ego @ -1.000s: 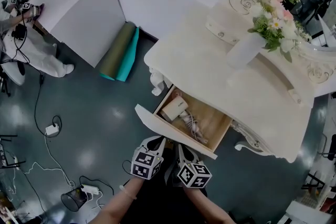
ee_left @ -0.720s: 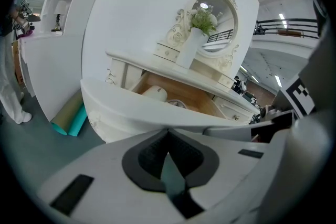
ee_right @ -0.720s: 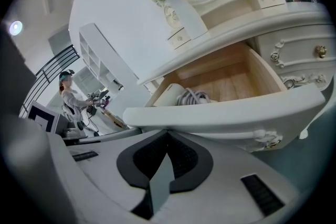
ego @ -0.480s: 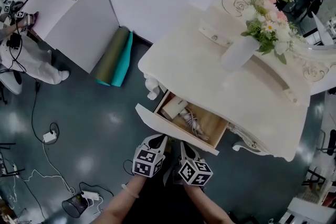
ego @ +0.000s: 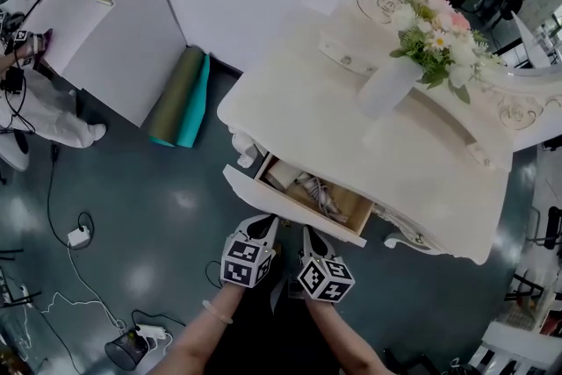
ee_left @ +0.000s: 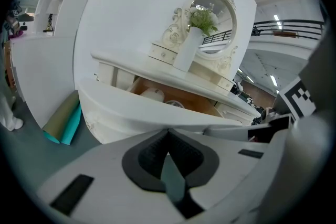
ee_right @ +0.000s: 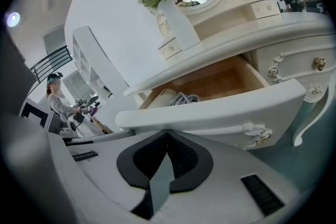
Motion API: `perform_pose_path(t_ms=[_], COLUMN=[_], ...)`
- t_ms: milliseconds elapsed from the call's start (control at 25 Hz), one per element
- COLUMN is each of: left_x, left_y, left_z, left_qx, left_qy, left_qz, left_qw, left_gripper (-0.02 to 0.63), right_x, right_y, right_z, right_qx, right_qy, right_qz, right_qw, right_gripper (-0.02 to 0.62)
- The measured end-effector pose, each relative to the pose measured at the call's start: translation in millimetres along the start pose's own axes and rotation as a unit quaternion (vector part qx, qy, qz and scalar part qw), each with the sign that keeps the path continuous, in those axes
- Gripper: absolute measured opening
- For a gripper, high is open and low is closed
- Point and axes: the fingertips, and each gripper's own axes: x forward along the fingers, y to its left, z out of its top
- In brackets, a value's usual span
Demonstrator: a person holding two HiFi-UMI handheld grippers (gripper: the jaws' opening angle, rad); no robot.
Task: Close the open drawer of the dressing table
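1. Our left tongs and right tongs are both shut tip to tip and grip nothing. Their noses are at the front of the drawer of the dressing table.
2. The drawer stands partly open just ahead of both tongs.
3. Only the right gripper view shows its ornate handle, right of the tongs, and a coiled cable inside, beyond them.
4. Only the head view shows a black mesh bin on the floor, behind and left of the left tongs.

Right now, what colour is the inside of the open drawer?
Light brown wood inside the drawer, unlike its cream-white front; the right gripper view shows it best.
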Motion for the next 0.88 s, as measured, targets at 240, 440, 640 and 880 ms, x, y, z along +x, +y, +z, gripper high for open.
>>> perform_pose_path(t_ms=[240, 440, 640, 880], left_x=[11, 22, 33, 45], left_y=[0, 0, 1, 1], left_z=[10, 18, 28, 39], left_qx=[0.0, 0.002, -0.001, -0.006], left_qy=[-0.007, -0.013, -0.018, -0.023], left_qz=[0.002, 0.002, 0.002, 0.002], left_qw=[1.0, 0.9999, 0.9998, 0.9997], left_gripper=[0.015, 0.015, 0.015, 0.015], right_x=[5, 12, 19, 27], right_y=[-11, -16, -20, -24], right_z=[11, 20, 29, 36], right_qx=[-0.001, -0.007, -0.012, -0.024], right_qy=[-0.01, -0.016, -0.022, -0.023], right_qz=[-0.014, -0.016, -0.02, -0.023], right_qw=[1.0, 1.0, 0.999, 0.999], right_gripper=[0.028, 0.028, 0.028, 0.028])
